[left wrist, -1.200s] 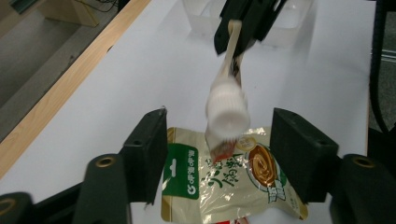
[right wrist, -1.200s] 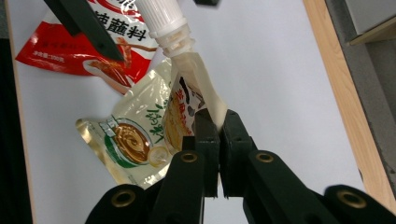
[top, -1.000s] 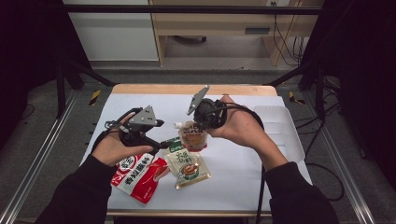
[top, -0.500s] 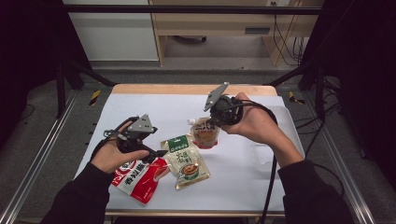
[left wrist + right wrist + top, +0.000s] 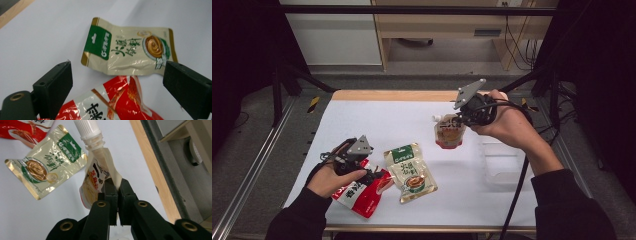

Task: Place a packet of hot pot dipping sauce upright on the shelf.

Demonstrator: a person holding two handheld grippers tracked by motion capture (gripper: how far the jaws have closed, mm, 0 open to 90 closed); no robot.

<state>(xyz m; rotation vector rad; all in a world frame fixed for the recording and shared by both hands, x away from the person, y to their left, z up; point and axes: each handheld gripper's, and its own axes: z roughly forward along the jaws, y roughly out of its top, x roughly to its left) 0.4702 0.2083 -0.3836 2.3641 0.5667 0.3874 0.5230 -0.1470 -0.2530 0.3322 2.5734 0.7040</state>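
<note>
Hovering low over the left front part of the white surface (image 5: 377,120), the left gripper (image 5: 373,176) is held just above the red packet (image 5: 362,192), which lies flat near the front edge. Its fingers (image 5: 53,85) are spread wide and have just been opening; nothing is pinched, though the red packet's upper end lies below the gap between them, so a grasp of that packet seems to be prepared. Just beside the red packet, toward the middle of the surface, the green-and-cream sauce pouch (image 5: 410,167) lies flat, its lower left corner touching or slightly overlapping the red one.

Further right and toward the far edge, the spouted pouch (image 5: 449,132) is held clear of the surface by the right gripper (image 5: 460,120). In the right gripper view the fingers (image 5: 110,195) are pressed together on the pouch's thin side seam below the white screw cap (image 5: 86,128), so the pouch hangs tilted with its body swinging free. At the right edge a clear plastic tray (image 5: 504,162) rests beneath the right forearm; the pouch is judged to be on its way there.
</note>
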